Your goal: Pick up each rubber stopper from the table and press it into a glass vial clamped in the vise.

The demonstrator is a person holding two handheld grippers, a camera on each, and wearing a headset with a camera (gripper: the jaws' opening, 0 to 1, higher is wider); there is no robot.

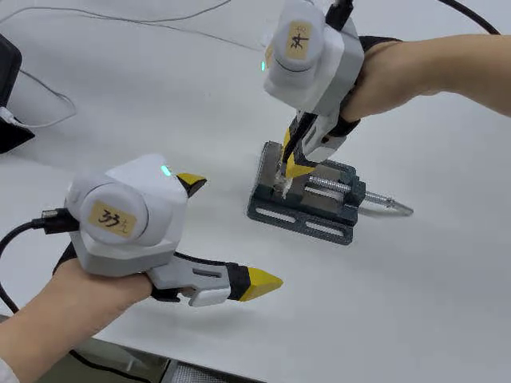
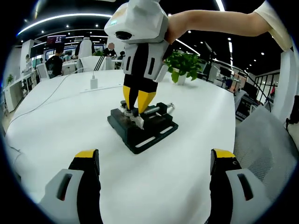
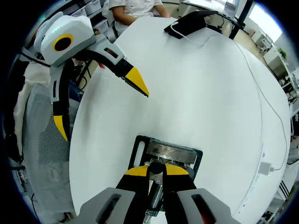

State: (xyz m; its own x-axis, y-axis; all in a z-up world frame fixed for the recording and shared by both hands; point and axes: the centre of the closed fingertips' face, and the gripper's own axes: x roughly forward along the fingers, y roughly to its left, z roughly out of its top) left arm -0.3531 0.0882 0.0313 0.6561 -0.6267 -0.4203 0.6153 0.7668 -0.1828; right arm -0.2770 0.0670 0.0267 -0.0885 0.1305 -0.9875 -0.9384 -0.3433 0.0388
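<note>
The main risk is a skewed press. The right gripper (image 3: 156,171) meets the vise (image 3: 169,151) at a slant, so a stopper (image 3: 156,165) that lands off-centre on the vial mouth could tip, pop sideways out of the tips, or load the glass unevenly and crack it. The jaws are narrow, pinching the stopper between their yellow tips, directly over the vise's slot. The stopper looks small, dark and round, mostly hidden by the tips. Just beneath them a pale bit is probably the vial (image 1: 284,187), though it is too small to be sure. The left gripper (image 1: 231,231) hangs well back, jaws wide and empty, so nothing steadies the vise if it slides.
</note>
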